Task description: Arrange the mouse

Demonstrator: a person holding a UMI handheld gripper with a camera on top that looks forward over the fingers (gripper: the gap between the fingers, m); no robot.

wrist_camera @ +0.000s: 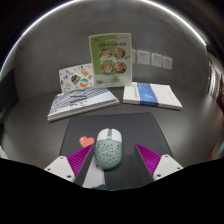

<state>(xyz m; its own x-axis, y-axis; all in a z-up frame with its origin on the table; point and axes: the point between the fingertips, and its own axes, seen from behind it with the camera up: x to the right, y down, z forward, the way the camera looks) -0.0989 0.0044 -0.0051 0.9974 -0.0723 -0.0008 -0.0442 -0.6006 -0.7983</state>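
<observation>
My gripper (114, 166) is open with the mouse (107, 150) between its fingers; it looks light, hard and smooth, so I'd pinch its sides mid-body.

1 mouse (107, 150), 1 mousepad (140, 133), 4 books (82, 102).

**Mouse between the fingers, books beyond**

The mouse (108, 148) lies on a mouse pad (135, 132), between the gripper's (111, 166) spread fingers with a gap at each side. Just ahead and left of it, a small heart-shaped item (86, 141) rests on the pad. Beyond the pad, one book (82, 101) lies flat to the left and another (152, 95) to the right. Behind them two booklets (108, 57) stand upright against the wall.
</observation>
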